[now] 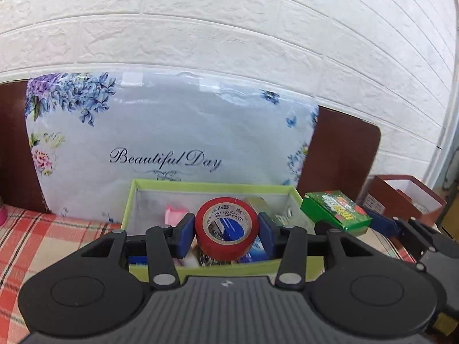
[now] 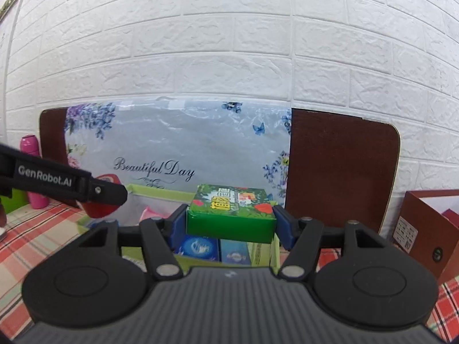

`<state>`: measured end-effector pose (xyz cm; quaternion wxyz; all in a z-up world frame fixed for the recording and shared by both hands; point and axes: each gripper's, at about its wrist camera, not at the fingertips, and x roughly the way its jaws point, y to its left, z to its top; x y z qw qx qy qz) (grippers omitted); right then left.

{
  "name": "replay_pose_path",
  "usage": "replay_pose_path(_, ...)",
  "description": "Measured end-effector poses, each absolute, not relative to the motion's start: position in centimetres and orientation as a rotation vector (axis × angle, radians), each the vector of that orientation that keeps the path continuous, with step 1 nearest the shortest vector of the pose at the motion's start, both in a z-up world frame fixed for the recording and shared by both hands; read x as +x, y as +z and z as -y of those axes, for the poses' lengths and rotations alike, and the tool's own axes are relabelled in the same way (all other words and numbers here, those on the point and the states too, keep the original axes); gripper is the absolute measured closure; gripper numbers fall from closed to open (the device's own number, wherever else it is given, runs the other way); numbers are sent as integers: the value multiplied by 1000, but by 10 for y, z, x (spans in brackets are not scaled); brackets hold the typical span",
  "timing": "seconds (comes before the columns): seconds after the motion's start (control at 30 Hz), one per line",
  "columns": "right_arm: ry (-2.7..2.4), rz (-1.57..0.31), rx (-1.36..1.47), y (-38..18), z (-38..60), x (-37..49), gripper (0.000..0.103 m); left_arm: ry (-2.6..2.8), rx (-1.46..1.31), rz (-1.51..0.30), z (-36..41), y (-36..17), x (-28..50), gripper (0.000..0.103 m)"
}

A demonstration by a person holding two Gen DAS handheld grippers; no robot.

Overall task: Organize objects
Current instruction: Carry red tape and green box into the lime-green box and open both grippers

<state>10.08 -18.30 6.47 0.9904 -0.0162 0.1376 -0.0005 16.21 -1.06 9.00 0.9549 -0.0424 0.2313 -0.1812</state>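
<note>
We log the left tool [image 1: 226, 230] clamped on the red tape roll [image 1: 226, 228] and the right tool [image 2: 231, 225] clamped on the green box [image 2: 231, 215], both above the green-rimmed bin [image 1: 212, 187].

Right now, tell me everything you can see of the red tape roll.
The red tape roll is a glossy roll of red tape wound on a pale cardboard core printed with small dark lettering. It stands on edge, its open centre facing the left wrist camera, clamped by its flat sides between the blue pads of the left tool. It hangs above the green-rimmed box, touching nothing but the pads.
</note>
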Motion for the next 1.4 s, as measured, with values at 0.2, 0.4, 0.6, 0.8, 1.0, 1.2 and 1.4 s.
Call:
replay_pose_path(0.2, -16, -290, -22, 45, 183, 143, 41, -350, -87, -466, 20, 72, 201, 50)
replay_pose_path(0.4, -24, -349, -140, 7, 177, 153, 13, -329, -68, -519, 22, 35, 205, 24)
replay_pose_path(0.6, -25, -360, -74, 8, 185, 151, 5, -308, -87, -574, 20, 39, 202, 24)
replay_pose_path(0.8, -42, -313, -59, 27, 189, 129, 0, -266, -67, -571, 23, 62, 178, 23)
replay_pose_path(1.0, -24, -310, -22, 40, 195, 93, 0, -274, -76, -559, 22, 69, 144, 23)
replay_pose_path(1.2, -22, -323, -9, 39, 198, 55, 0, -289, -84, -566, 20, 65, 109, 22)
replay_pose_path(1.4, -19, -409, 12, 13, 204, 29, 0, -311, -96, -616, 13, 33, 76, 21)
